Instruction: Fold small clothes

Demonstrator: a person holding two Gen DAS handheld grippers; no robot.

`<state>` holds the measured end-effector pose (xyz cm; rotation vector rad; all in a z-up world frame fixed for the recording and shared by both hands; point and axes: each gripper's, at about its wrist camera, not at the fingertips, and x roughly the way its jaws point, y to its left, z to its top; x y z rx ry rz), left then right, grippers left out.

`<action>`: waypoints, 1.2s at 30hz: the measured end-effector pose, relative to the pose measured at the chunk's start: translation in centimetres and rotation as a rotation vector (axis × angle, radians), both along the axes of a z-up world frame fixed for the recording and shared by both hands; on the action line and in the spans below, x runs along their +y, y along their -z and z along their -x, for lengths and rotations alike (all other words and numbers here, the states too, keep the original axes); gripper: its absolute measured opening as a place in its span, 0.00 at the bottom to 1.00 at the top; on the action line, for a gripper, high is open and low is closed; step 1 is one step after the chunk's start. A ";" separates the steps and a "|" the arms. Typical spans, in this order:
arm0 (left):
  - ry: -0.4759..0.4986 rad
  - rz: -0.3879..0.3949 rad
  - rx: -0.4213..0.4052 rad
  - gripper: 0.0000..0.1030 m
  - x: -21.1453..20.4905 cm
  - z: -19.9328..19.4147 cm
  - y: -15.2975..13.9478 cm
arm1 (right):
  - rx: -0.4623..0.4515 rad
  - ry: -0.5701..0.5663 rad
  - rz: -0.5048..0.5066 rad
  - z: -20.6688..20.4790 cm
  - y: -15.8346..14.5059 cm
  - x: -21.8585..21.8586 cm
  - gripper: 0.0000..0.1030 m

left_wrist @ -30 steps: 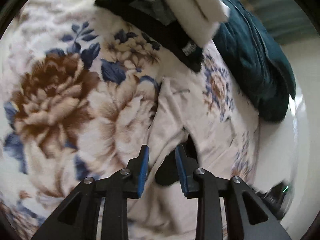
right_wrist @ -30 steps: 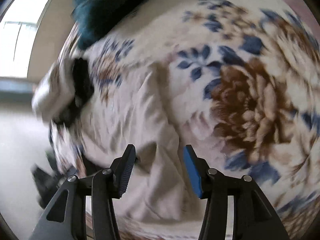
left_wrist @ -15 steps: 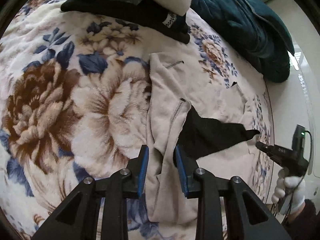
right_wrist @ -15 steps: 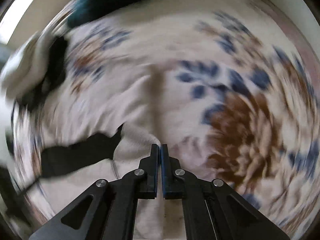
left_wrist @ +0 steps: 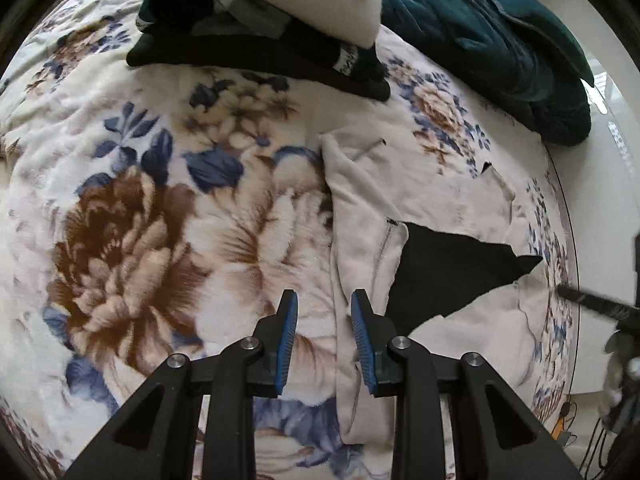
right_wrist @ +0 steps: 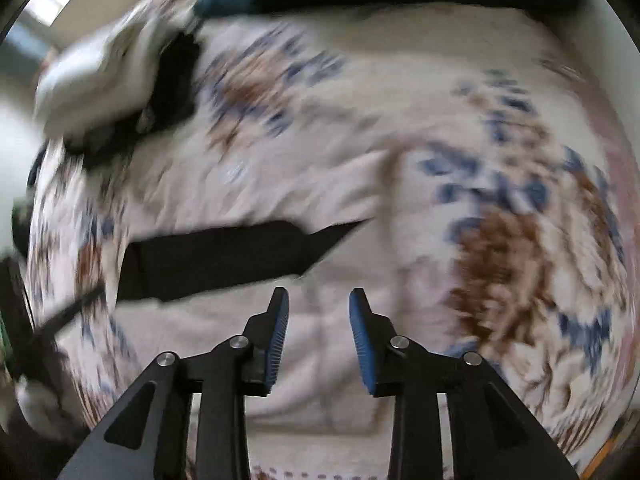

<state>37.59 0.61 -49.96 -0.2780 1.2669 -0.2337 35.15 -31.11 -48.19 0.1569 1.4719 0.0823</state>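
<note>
Left wrist view gives the sharp picture: a beige garment (left_wrist: 372, 216) with a black lining (left_wrist: 444, 272) showing at its opening lies spread on the floral blanket (left_wrist: 160, 220) of the bed, close to the bed's edge where the pale floor begins. The left gripper (left_wrist: 324, 340) hangs above the garment's long folded edge; its fingers stand a little apart, one over the blanket and one over the beige cloth, holding nothing. Beyond the garment, a stack of folded clothes (left_wrist: 280, 12) and a dark teal quilt (left_wrist: 500, 40) sit toward the bed's far side.

Right wrist view is smeared by motion. It shows the same garment (right_wrist: 320, 360) from the opposite side, black lining (right_wrist: 224, 260) ahead. The right gripper (right_wrist: 319, 340) has just been opening; its fingers are parted over the beige cloth, with nothing between them.
</note>
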 end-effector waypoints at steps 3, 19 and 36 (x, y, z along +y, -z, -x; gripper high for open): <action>-0.014 -0.009 0.005 0.25 0.2 -0.2 0.2 | 0.112 -0.031 0.020 -1.2 4.7 1.8 0.37; 0.049 0.067 0.008 0.25 -2.1 -1.0 0.0 | -0.122 0.372 0.061 -0.5 1.4 -5.7 0.01; 0.186 0.000 -0.055 0.01 -6.4 -2.8 0.4 | -0.083 0.243 -0.093 0.6 0.2 -5.3 0.41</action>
